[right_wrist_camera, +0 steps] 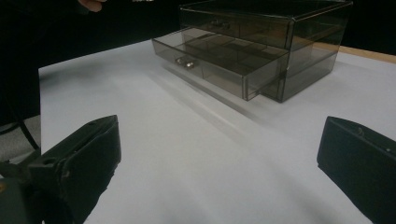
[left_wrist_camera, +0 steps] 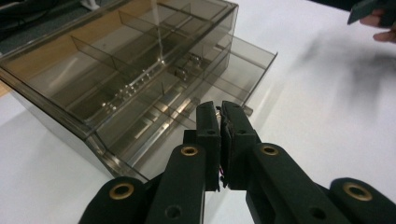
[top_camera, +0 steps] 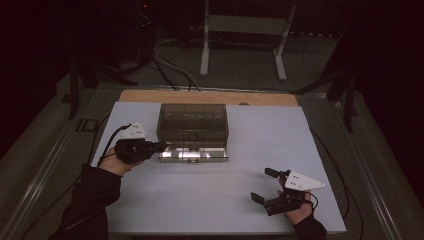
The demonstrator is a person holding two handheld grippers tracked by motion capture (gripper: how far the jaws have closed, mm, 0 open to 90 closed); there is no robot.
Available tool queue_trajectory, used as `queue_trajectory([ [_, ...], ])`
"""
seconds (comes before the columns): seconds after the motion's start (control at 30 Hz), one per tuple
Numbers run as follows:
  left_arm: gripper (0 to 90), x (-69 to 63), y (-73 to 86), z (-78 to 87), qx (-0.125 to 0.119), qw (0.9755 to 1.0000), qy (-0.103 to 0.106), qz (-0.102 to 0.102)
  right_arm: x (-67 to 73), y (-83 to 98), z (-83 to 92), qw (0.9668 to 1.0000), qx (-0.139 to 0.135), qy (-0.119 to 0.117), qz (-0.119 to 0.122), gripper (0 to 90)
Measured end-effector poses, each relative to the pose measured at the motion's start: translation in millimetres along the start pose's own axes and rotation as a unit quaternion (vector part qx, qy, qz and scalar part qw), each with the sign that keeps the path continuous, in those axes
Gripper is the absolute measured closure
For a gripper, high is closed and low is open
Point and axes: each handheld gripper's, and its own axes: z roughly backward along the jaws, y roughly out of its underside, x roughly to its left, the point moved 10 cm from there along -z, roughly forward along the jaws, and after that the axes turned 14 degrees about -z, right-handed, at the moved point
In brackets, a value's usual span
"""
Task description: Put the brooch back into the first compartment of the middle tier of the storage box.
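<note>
A smoked clear drawer box (top_camera: 192,120) stands at the middle back of the white table top (top_camera: 210,200). Its lower drawer (top_camera: 193,154) is pulled out toward me. My left gripper (top_camera: 161,146) is at the drawer's left front corner with its jaws shut. In the left gripper view the gripper (left_wrist_camera: 220,110) has its two pads pressed together just above the open drawer (left_wrist_camera: 233,70), and I see nothing held between them. My right gripper (top_camera: 263,185) rests near the front right of the table, jaws wide open and empty. In the right gripper view its fingers (right_wrist_camera: 79,163) frame the box (right_wrist_camera: 280,32) and drawer (right_wrist_camera: 219,65).
The drawers are split into small compartments (left_wrist_camera: 116,70). A small metal part (right_wrist_camera: 185,61) glints at the drawer front. A wooden strip (top_camera: 210,96) edges the table's back. Behind it are a white stand (top_camera: 245,30) and floor cables (top_camera: 170,70).
</note>
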Motion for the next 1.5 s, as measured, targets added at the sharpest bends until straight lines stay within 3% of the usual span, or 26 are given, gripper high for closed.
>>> queue_trajectory([
  [0.5, 88.0, 13.5, -3.4, -12.8, -0.008, 0.9996, -0.016, 0.022, 0.5, -0.2, -0.2, 1.0, -0.001, -0.002, 0.0, 0.0],
  [1.13, 88.0, 15.0, 12.6, -40.6, -0.004, 0.9987, -0.004, 0.051, 0.0, -0.2, -0.9, 1.0, 0.0, -0.004, -0.001, 0.0],
  [1.5, 87.9, 12.1, 21.6, -56.5, 0.004, 0.9984, 0.0, 0.057, 0.1, -0.1, -0.8, 1.0, 0.0, -0.005, -0.001, 0.0],
])
